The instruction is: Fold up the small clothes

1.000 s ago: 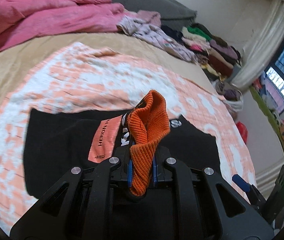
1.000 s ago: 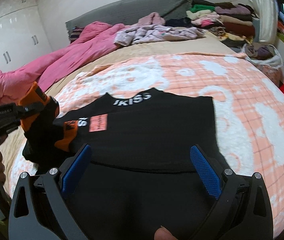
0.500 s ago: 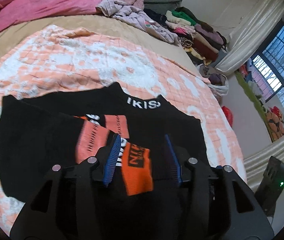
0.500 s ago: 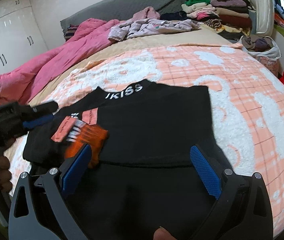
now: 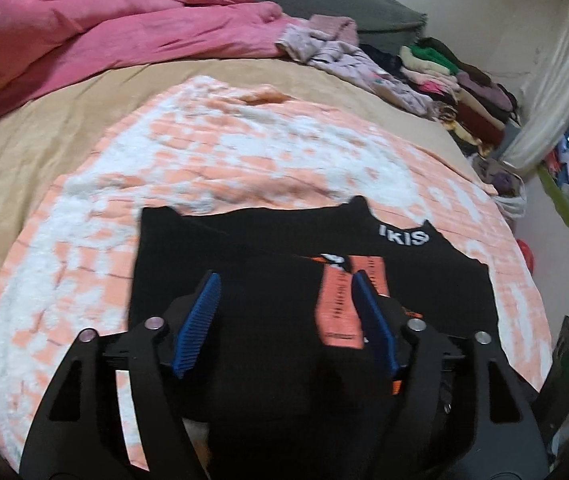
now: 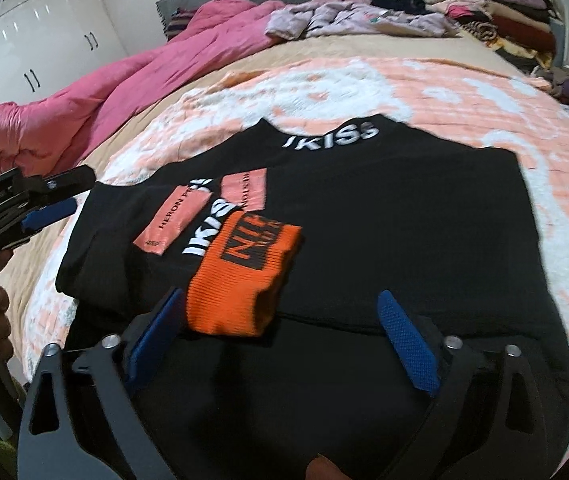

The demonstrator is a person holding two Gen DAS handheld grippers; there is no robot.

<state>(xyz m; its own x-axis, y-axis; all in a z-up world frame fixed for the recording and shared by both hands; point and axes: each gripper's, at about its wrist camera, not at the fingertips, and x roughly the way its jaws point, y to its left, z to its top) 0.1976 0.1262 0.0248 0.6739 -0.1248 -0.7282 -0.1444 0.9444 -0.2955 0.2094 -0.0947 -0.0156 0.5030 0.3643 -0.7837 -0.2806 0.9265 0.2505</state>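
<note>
The orange sleeve (image 6: 240,276) lies folded across the black top (image 6: 404,216); the left gripper (image 5: 284,320) is opening, the right gripper (image 6: 280,340) closing, both empty; more folds remain.

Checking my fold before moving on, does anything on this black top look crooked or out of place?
The folded-in sleeve lies slanted across the black top, its orange cuff bunched near the bottom edge rather than flat.
</note>
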